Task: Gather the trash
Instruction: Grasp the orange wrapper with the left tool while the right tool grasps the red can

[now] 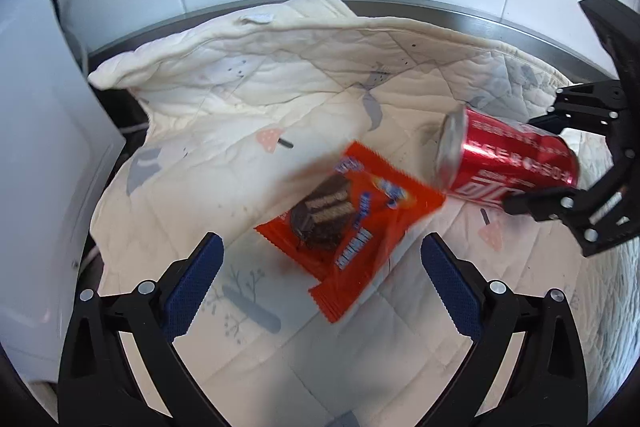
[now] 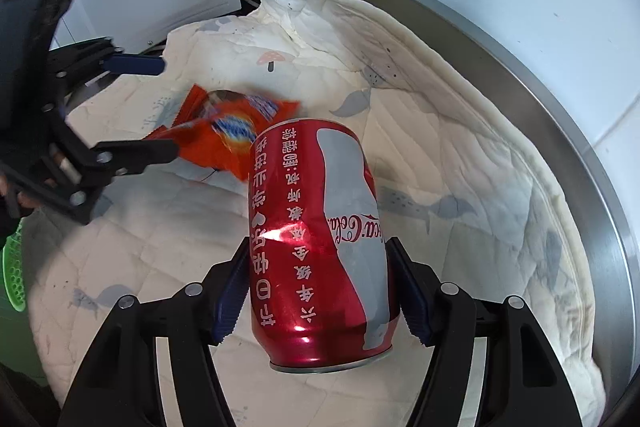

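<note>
Setting: we see a quilted pad (image 1: 280, 75) spread over a round metal-rimmed table (image 2: 568, 131), with a white appliance (image 1: 36, 147) at its edge.

Can, place: the red can (image 2: 320, 247) lies between the pads of the right tool (image 2: 316, 291), its length running along the fingers and its base towards that camera. In the left wrist view the can (image 1: 512, 159) sits tilted, close to the pad; whether it touches the pad we cannot tell.

Right tool, state: both blue pads rest against the can's sides. We read this as a closed grip on the can at roughly its lower half, with the jaws at a middling spread.

Wrapper, place: the orange snack wrapper (image 1: 352, 223) lies flat on the pad just beside the can's top end, below and ahead of the left tool (image 1: 320, 259).

Left tool, state: the jaws stand wide apart and hold nothing; the wrapper is between the finger lines but untouched.

Can, handling: we judge it empty, therefore light. The thin wall is already dented and will buckle under hard squeeze, and the glossy surface is slippery. Grip across the diameter near mid-body.

Wrapper, handling: thin, soft film, light, crinkly; it may slide on the fabric. Pinch a crimped edge or the raised middle.

Next step, judged: close the left tool on the wrapper.
</note>
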### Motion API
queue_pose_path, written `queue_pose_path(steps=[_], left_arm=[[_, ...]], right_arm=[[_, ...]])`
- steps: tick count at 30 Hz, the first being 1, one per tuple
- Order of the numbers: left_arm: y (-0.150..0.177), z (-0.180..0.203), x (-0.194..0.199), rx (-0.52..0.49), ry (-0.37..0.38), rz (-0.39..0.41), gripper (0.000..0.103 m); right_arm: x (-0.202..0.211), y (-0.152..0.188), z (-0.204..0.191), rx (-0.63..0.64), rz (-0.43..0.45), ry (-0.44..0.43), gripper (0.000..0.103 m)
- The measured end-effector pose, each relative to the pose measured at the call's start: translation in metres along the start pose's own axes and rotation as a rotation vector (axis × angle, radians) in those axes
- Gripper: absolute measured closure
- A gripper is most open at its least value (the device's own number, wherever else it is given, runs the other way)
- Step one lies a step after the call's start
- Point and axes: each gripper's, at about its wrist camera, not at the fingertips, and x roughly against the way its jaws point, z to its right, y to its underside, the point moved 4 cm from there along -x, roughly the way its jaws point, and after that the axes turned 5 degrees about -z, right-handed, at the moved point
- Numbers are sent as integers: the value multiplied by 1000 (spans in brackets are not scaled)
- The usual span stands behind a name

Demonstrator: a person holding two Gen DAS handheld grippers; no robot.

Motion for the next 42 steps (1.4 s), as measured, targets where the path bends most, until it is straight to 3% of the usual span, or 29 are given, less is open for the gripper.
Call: queue_pose_path(steps=[10, 23, 25, 30, 42], left_arm=[[-18, 18, -29, -161, 28, -20, 5], [-22, 14, -63, -180, 58, -59, 7], [-21, 15, -63, -183, 48, -53, 10], [-15, 18, -66, -158, 76, -63, 36], [13, 10, -33, -63, 57, -27, 49]], right_arm=[[3, 23, 4, -7, -19, -10, 40], [-7, 26, 9, -25, -38, -24, 40], [-8, 26, 8, -21, -39, -19, 40], [-11, 22, 6, -10, -36, -8, 40], [-19, 12, 2, -37, -22, -2, 38]])
